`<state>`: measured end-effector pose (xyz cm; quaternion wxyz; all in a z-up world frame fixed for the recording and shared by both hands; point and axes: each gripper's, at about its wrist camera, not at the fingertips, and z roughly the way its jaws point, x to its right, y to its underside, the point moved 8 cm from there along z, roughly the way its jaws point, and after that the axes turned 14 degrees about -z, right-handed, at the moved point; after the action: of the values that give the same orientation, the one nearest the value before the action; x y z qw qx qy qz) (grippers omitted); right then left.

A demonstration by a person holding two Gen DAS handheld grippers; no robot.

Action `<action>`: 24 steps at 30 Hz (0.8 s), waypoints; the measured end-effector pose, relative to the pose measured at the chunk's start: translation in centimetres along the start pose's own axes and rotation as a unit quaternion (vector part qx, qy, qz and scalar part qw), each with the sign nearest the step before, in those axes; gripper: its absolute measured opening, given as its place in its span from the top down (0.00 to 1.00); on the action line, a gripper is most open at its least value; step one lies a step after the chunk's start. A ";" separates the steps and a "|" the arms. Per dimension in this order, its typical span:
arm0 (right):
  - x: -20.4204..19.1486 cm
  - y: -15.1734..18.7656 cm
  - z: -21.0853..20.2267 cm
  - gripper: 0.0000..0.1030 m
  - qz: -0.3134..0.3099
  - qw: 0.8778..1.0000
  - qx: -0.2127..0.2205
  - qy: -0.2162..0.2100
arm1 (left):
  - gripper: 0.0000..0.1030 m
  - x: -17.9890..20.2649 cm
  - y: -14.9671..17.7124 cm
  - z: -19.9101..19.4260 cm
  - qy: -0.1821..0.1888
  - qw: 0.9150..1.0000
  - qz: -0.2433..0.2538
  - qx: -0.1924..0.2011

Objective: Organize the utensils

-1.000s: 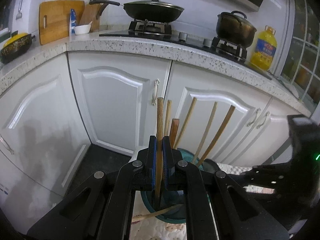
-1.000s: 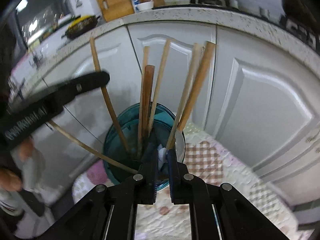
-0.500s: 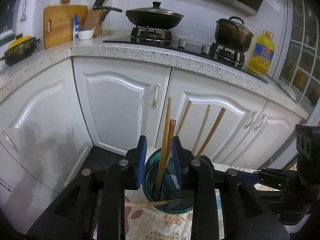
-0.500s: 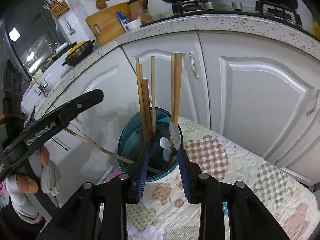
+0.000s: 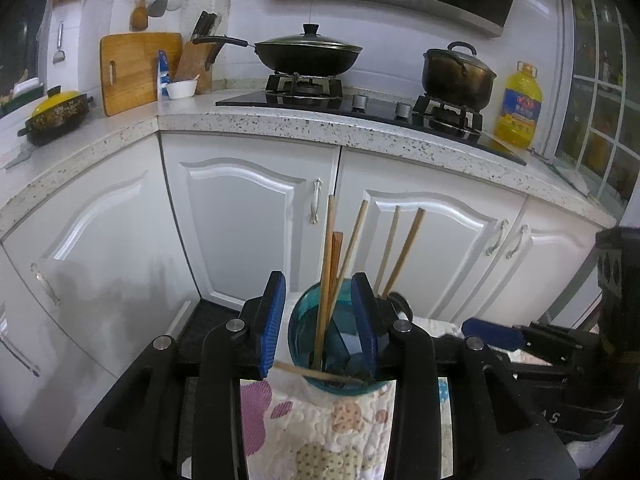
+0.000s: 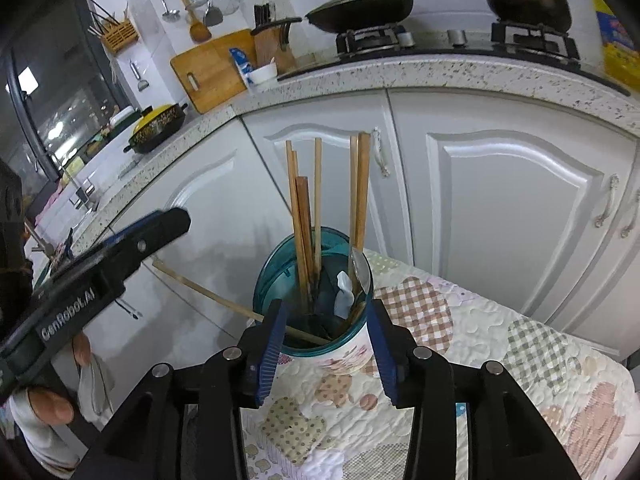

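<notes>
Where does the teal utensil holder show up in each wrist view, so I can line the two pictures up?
Left wrist view: the teal utensil holder sits low and centre, seen between the open blue pads.
Right wrist view: the holder sits centre, just beyond the fingertips, on the patchwork quilt.
Shared landmark: the lidded black wok on the stove, top centre in both.

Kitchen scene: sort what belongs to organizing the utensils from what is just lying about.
Job: teal holder, wooden utensils standing in it, metal spoon, left gripper and right gripper, jaws opening.

Lying about: wok, pot, oil bottle, cutting board.
</notes>
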<state>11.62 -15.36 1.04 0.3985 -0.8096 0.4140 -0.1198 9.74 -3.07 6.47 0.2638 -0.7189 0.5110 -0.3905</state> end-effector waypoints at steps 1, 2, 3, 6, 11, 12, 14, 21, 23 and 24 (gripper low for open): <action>-0.1 0.0 -0.2 0.60 0.001 1.000 0.001 0.003 | 0.68 0.0 0.2 -0.2 -0.001 1.000 0.001 0.000; -0.3 0.2 -0.3 0.60 0.001 1.000 0.002 0.004 | 0.68 0.0 0.4 -0.4 -0.001 1.000 0.001 0.000; -0.4 0.3 -0.5 0.60 0.002 1.000 0.002 0.004 | 0.68 0.1 0.5 -0.6 -0.001 1.000 0.001 0.000; -0.8 0.5 -1.0 0.58 0.004 1.000 0.005 0.009 | 0.68 0.2 1.1 -1.3 -0.002 1.000 0.000 0.001; -1.3 0.9 -1.7 0.55 0.009 1.000 0.011 0.014 | 0.68 0.3 2.3 -2.0 -0.005 1.000 0.000 -0.004; -1.3 1.1 -1.8 0.54 0.009 1.000 0.011 0.015 | 0.68 0.2 2.5 -2.1 -0.006 1.000 -0.001 -0.005; -1.4 1.3 -2.0 0.54 0.009 1.000 0.012 0.019 | 0.68 0.1 2.9 -2.3 -0.009 1.000 -0.002 -0.008; -1.6 1.5 -2.7 0.53 0.010 0.999 0.020 0.033 | 0.68 -0.3 4.0 -3.0 -0.018 1.000 -0.003 -0.010; -1.8 1.4 -2.9 0.51 0.008 0.999 0.023 0.036 | 0.68 -0.4 4.2 -3.2 -0.022 1.000 -0.002 -0.009; -1.9 1.4 -3.0 0.50 0.006 0.999 0.024 0.038 | 0.68 -0.5 4.3 -3.3 -0.024 1.000 -0.002 -0.010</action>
<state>8.05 -15.96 2.25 0.4028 -0.7919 0.4309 -0.1583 4.64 -4.01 4.81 0.2681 -0.7315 0.5072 -0.3686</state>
